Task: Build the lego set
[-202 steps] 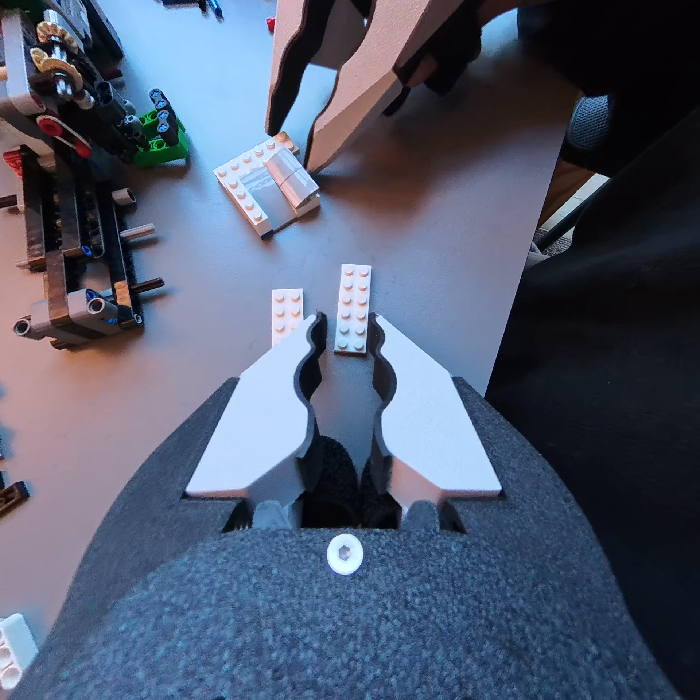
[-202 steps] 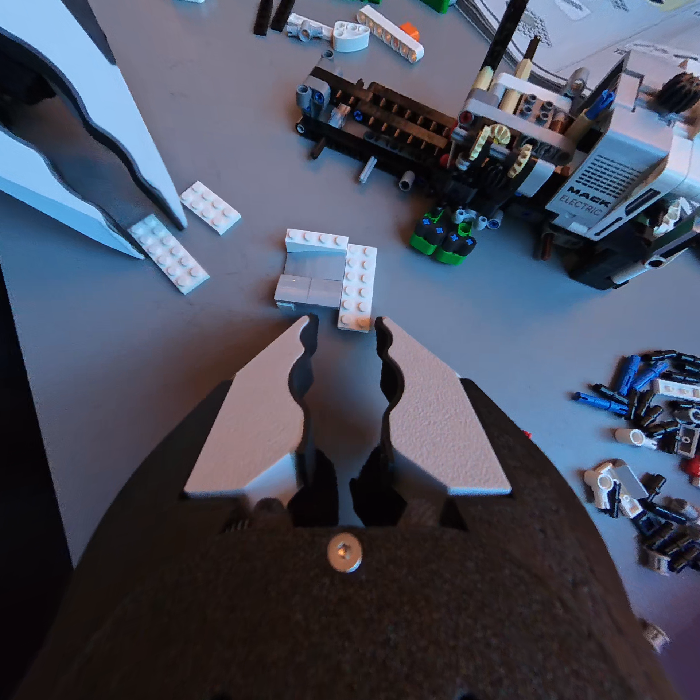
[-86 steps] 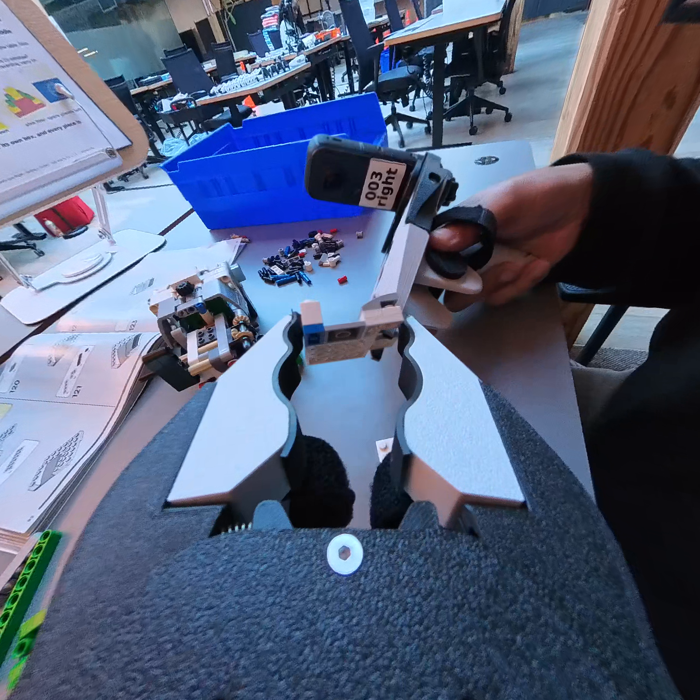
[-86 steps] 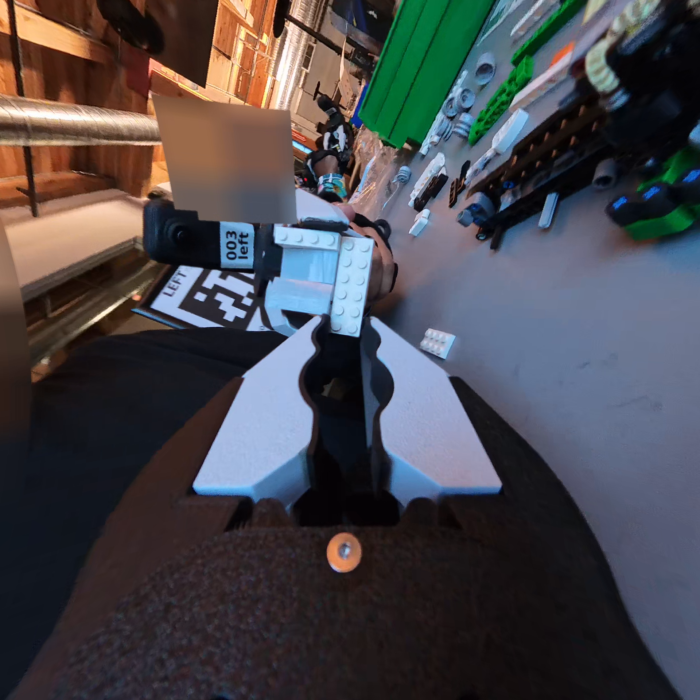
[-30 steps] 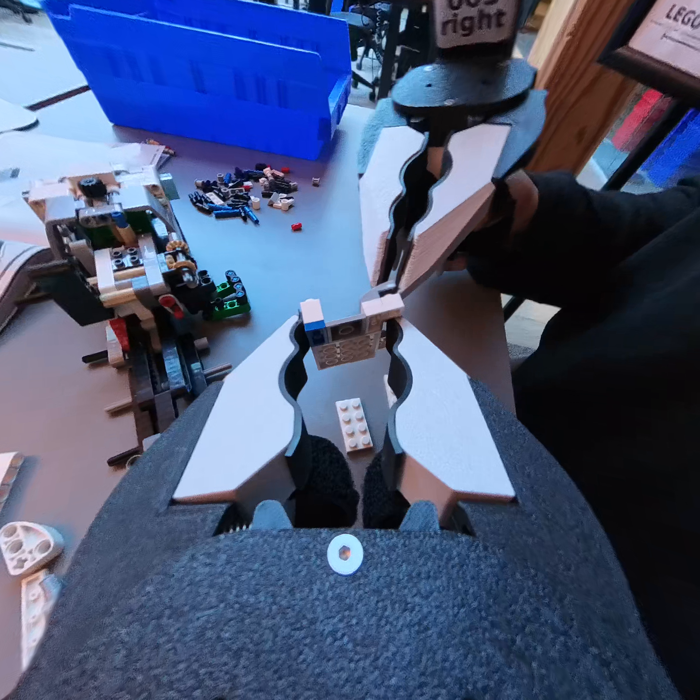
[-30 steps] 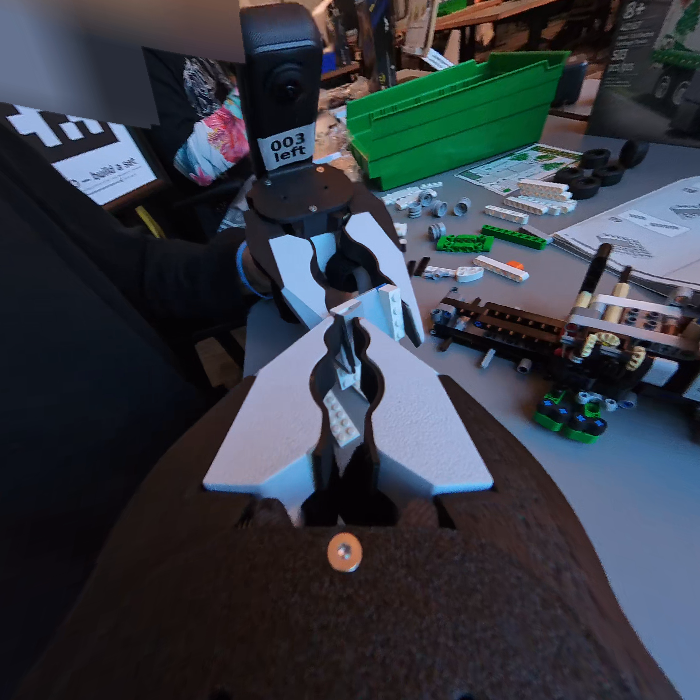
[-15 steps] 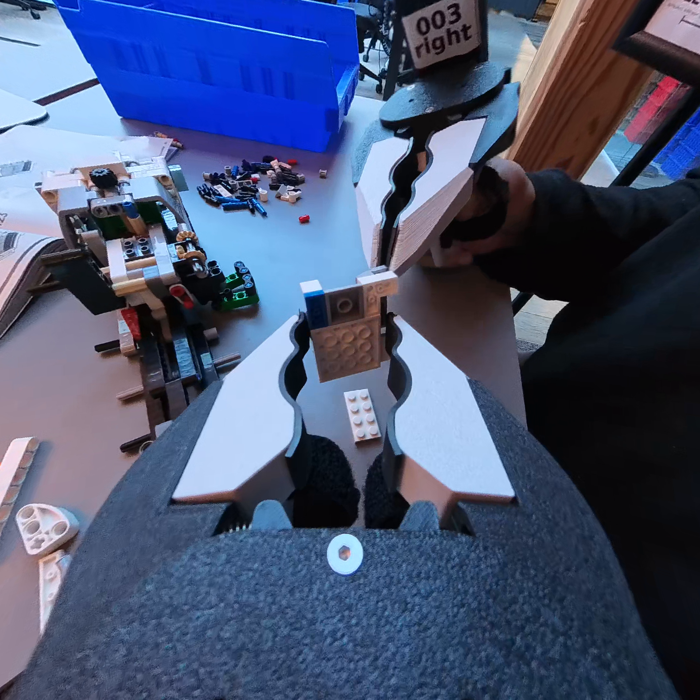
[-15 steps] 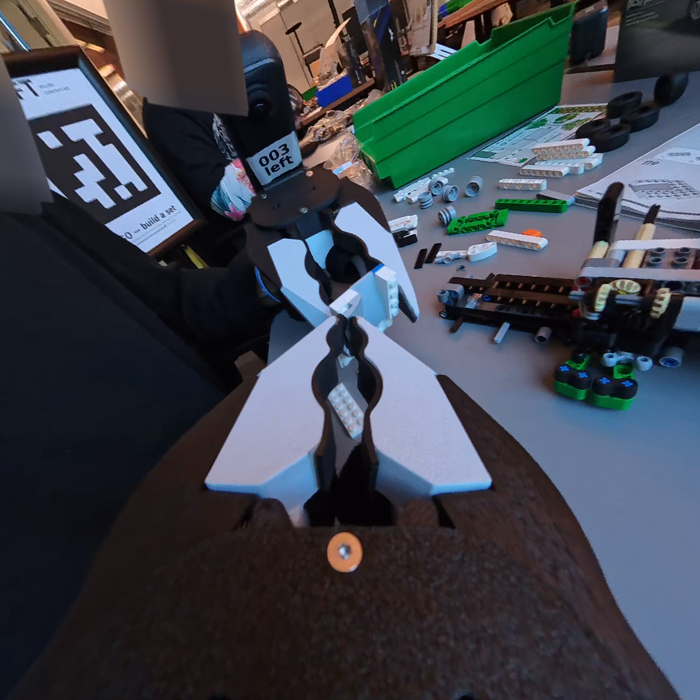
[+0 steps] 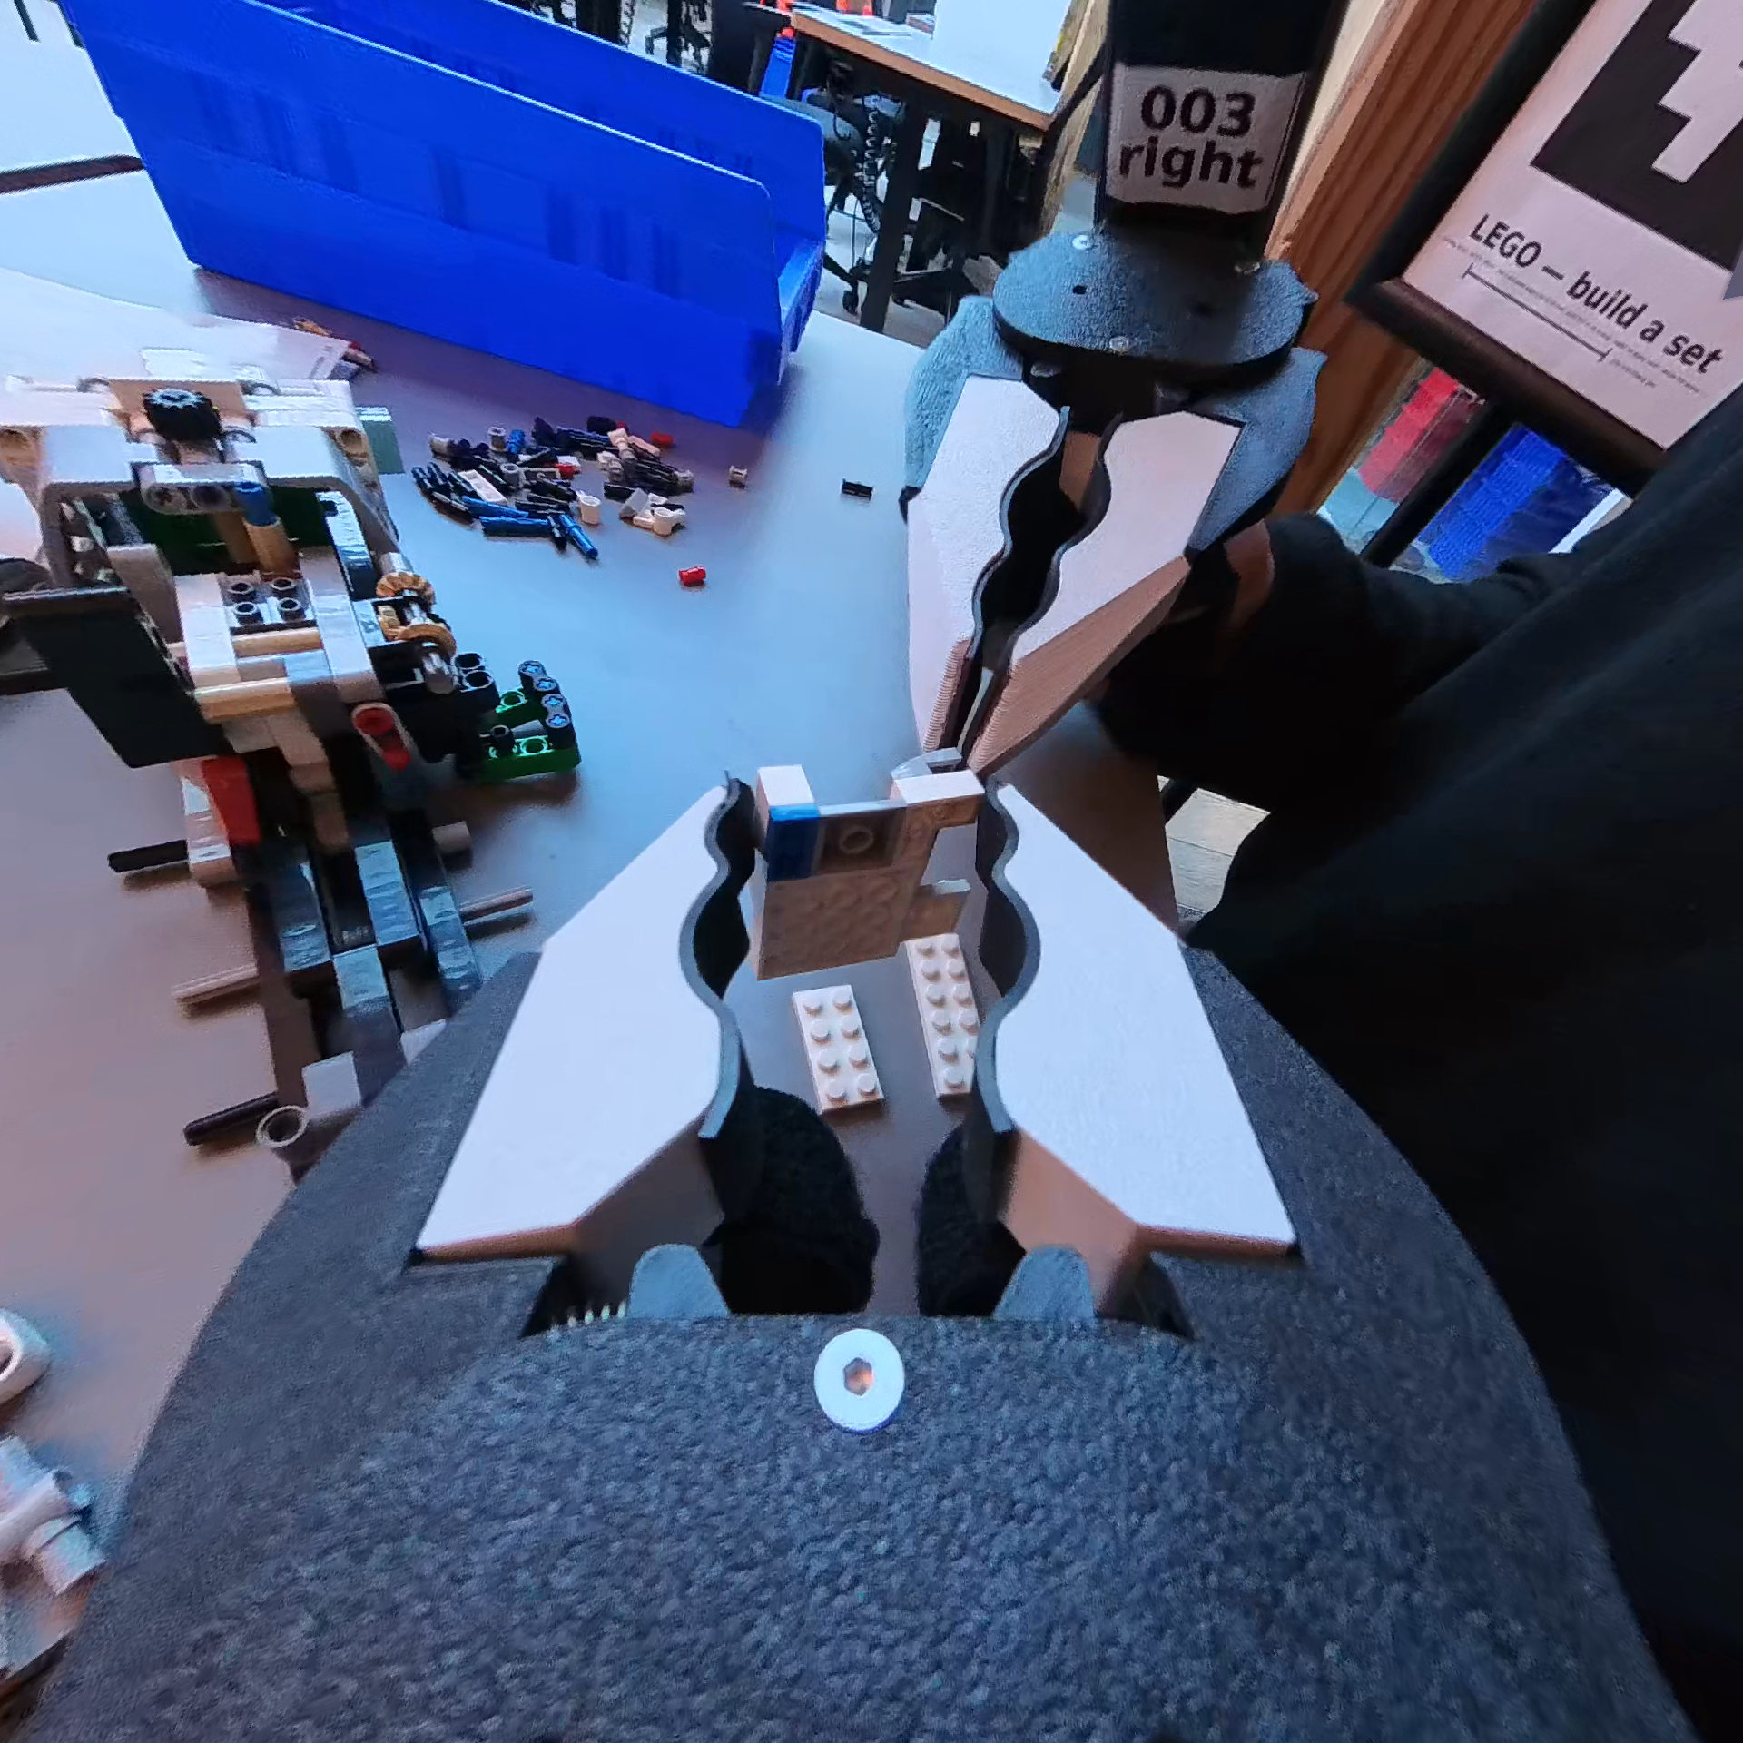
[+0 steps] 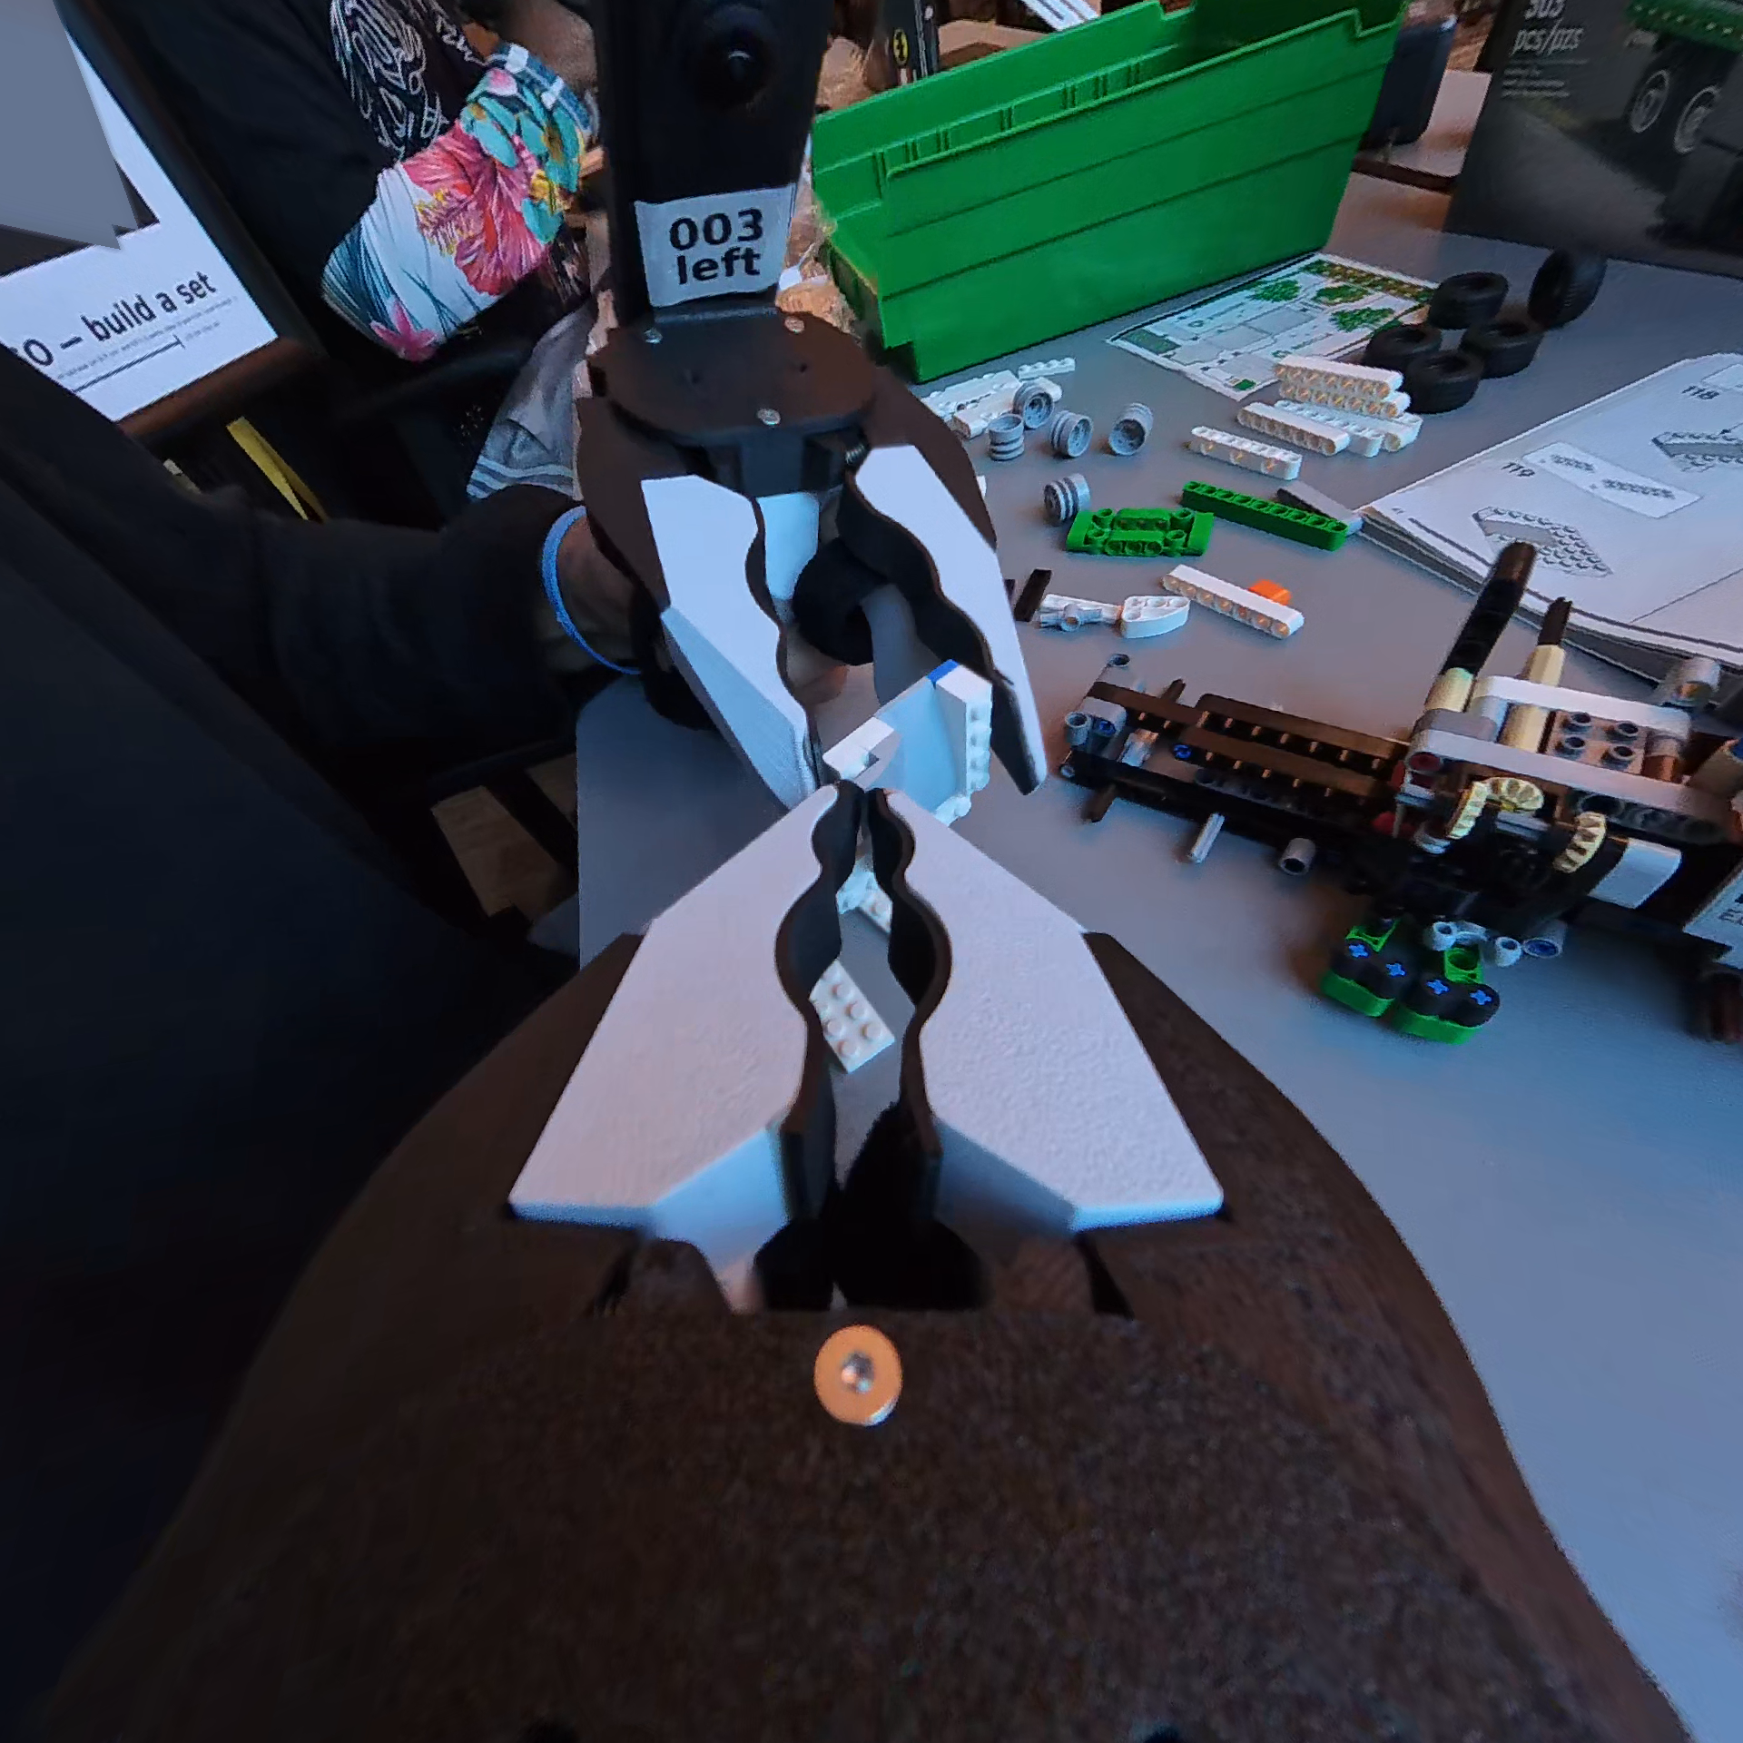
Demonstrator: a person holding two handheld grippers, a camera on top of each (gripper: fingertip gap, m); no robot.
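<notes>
Several things here carry print. Top right of the left wrist view, a white paper sticker (image 9: 1190, 141) with bold black characters sits on the black stem above the right tool (image 9: 953, 755). Beside it, in the upper right corner, a dark-framed pale poster (image 9: 1603, 255) bears a line of black lettering under a blocky black pattern.

In the right wrist view, a matching white sticker (image 10: 714, 243) sits top centre on the left tool (image 10: 920, 764). A framed white sign (image 10: 123, 321) with lettering shows at upper left. On the grey counter (image 10: 1415, 1226) at right lie an open instruction booklet (image 10: 1603, 490) with small page numbers and a green-printed leaflet (image 10: 1273, 321). A dark printed box (image 10: 1547, 38) stands top right.
</notes>
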